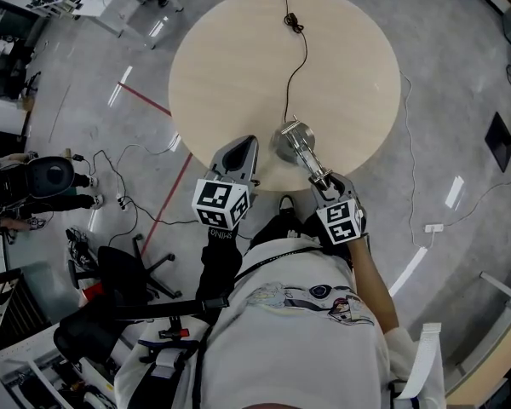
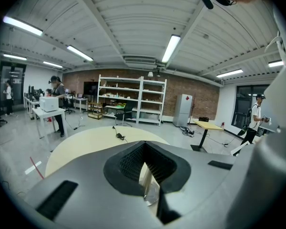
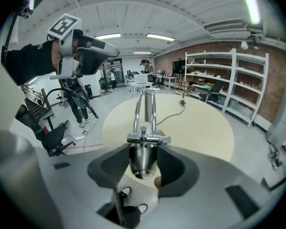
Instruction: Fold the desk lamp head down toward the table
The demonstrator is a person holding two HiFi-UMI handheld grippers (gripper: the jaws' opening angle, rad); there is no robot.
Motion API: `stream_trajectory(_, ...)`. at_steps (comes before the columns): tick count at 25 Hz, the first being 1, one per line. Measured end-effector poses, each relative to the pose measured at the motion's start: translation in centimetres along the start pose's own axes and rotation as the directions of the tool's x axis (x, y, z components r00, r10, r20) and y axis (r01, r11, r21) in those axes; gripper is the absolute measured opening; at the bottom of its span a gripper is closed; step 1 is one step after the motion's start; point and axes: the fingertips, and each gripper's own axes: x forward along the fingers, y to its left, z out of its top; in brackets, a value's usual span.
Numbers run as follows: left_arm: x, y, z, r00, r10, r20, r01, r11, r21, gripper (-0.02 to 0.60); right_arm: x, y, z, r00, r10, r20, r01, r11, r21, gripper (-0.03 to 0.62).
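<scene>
A chrome desk lamp stands near the front edge of the round beige table (image 1: 238, 49), its round base (image 1: 289, 139) on the tabletop. Twin chrome arms (image 3: 145, 109) run from the base to the cone-shaped lamp head (image 3: 143, 163). My right gripper (image 3: 143, 147) is shut on that head, one pad against each side; in the head view the right gripper (image 1: 321, 177) sits just off the table's rim. My left gripper (image 1: 245, 146) hovers left of the base, shut and holding nothing. The lamp's black cord (image 1: 298, 58) trails across the table to the far side.
A black office chair (image 1: 119, 271) and loose floor cables (image 1: 119, 164) lie to the left, beside a red tape line (image 1: 166, 203). White shelves (image 2: 131, 99) and a few people stand far off. A yellow-topped side table (image 2: 207, 125) is at the right.
</scene>
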Motion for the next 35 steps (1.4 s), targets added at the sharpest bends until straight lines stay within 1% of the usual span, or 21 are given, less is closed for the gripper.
stream_trajectory(14,-0.4,0.9,-0.6,1.000,0.014,-0.009,-0.014,1.000,-0.001,-0.002,2.1,-0.5,-1.4,0.998,0.025,-0.051,-0.022,0.999,0.048,0.178)
stream_trajectory(20,-0.6,1.2,-0.7,1.000,0.016,-0.016,-0.016,1.000,-0.004,-0.002,2.9,-0.4,-1.4,0.998,0.037,-0.059,-0.034,0.998,0.047,0.178)
stream_trajectory(29,-0.8,1.6,-1.3,0.999,0.021,-0.027,-0.021,1.000,-0.001,-0.002,4.0,-0.5,-2.4,0.993,0.054,-0.103,-0.049,0.998,0.045,0.178)
stream_trajectory(35,-0.9,1.8,-1.1,0.999,0.024,-0.028,-0.024,1.000,-0.005,-0.002,4.2,-0.5,-2.5,0.990,0.065,-0.127,-0.059,0.997,0.047,0.178)
